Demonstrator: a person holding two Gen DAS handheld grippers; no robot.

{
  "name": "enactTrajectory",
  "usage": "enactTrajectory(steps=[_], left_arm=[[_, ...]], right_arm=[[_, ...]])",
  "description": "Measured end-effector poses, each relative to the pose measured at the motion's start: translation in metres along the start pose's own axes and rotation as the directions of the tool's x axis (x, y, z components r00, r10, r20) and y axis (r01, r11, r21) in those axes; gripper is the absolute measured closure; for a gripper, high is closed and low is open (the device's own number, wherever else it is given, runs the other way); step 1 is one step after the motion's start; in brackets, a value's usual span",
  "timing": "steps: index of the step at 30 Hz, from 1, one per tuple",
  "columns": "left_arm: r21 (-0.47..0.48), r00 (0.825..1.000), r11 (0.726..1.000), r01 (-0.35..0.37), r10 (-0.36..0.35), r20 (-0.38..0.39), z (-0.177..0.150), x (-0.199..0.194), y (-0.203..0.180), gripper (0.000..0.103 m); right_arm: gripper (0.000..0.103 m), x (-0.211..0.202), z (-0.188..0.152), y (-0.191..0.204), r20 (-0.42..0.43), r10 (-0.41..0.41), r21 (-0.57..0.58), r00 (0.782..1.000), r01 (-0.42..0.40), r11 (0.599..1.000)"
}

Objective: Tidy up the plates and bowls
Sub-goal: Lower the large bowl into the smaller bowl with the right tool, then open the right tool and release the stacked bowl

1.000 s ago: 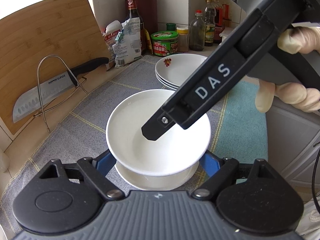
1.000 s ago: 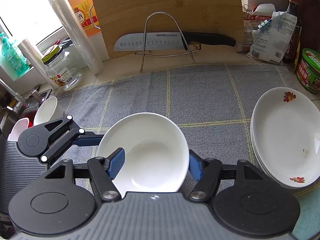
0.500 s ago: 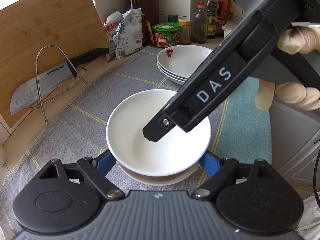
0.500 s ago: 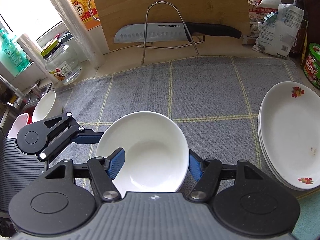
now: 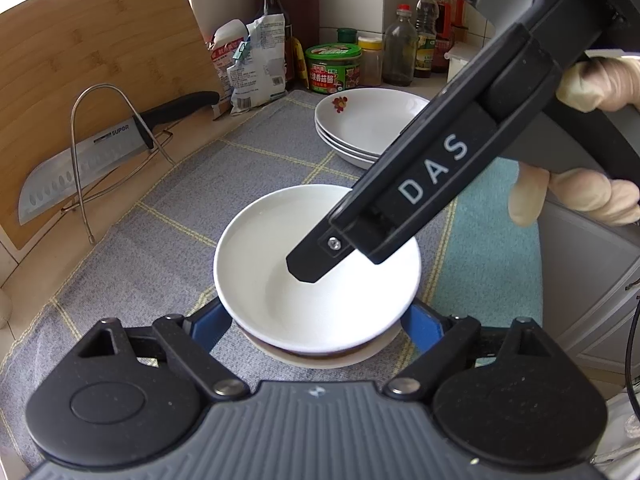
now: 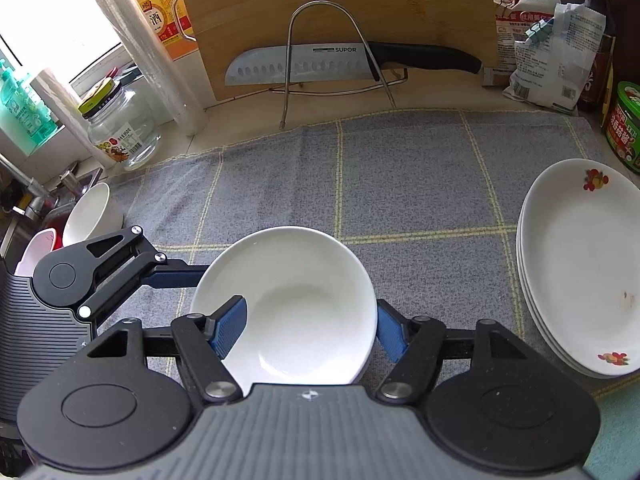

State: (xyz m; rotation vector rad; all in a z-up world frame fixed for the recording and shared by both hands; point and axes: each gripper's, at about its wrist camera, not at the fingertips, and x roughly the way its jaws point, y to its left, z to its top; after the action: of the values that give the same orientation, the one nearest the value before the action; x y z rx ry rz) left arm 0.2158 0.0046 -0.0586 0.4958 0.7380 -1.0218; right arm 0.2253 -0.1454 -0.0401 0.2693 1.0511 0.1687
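Note:
A plain white bowl rests nested in a second white bowl on the grey checked mat. My left gripper has its blue pads on either side of the stack, under the upper rim. Its jaws are opening and no longer press. My right gripper comes in from the upper right. One finger is inside the bowl and the other is outside the rim. Its jaws are also opening, with the bowl wall still between them. A left finger reaches the bowl's left rim.
Stacked flower-print plates sit at the mat's right. A knife on a wire stand leans on the cutting board behind. A jar and film rolls stand at back left, with more bowls by the sink. A gloved hand holds the right gripper.
The upper bowl has sunk closer onto the lower bowl, so less of the lower one shows. Both grippers have stayed where they were.

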Motion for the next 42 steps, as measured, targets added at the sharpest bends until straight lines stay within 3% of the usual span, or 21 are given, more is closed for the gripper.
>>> enactTrajectory(steps=[6, 12, 21, 27, 35, 38, 42], left_arm=[[0.043, 0.999, 0.999, -0.033, 0.032, 0.029, -0.001, -0.008, -0.002, 0.006], [0.002, 0.998, 0.999, -0.049, 0.049, 0.046, -0.006, -0.021, 0.002, 0.004], [-0.183, 0.986, 0.976, -0.119, 0.139, 0.097, -0.023, -0.047, 0.018, 0.002], [-0.334, 0.966, 0.919, -0.210, 0.247, 0.072, -0.042, -0.061, 0.029, 0.002], [-0.500, 0.922, 0.798, -0.336, 0.386, -0.003, -0.077, -0.090, 0.041, 0.002], [-0.518, 0.913, 0.777, -0.356, 0.408, -0.016, -0.088, -0.102, 0.047, 0.002], [-0.521, 0.912, 0.776, -0.357, 0.411, -0.014, -0.104, -0.114, 0.057, 0.002]], right_arm=[[0.015, -0.008, 0.001, -0.001, 0.033, 0.003, 0.007, 0.999, -0.003, 1.000], [0.003, -0.012, -0.001, -0.002, 0.062, -0.024, 0.009, 0.998, 0.024, 1.000], [0.000, -0.016, -0.007, 0.008, 0.141, -0.112, -0.029, 0.984, 0.117, 0.993], [0.000, -0.019, -0.010, 0.027, 0.224, -0.165, -0.101, 0.961, 0.191, 0.976], [0.000, -0.022, -0.009, 0.060, 0.322, -0.153, -0.199, 0.934, 0.224, 0.954], [0.000, -0.020, -0.011, 0.077, 0.323, -0.135, -0.233, 0.937, 0.217, 0.948], [0.000, -0.012, -0.018, 0.101, 0.312, -0.126, -0.258, 0.942, 0.211, 0.943]])
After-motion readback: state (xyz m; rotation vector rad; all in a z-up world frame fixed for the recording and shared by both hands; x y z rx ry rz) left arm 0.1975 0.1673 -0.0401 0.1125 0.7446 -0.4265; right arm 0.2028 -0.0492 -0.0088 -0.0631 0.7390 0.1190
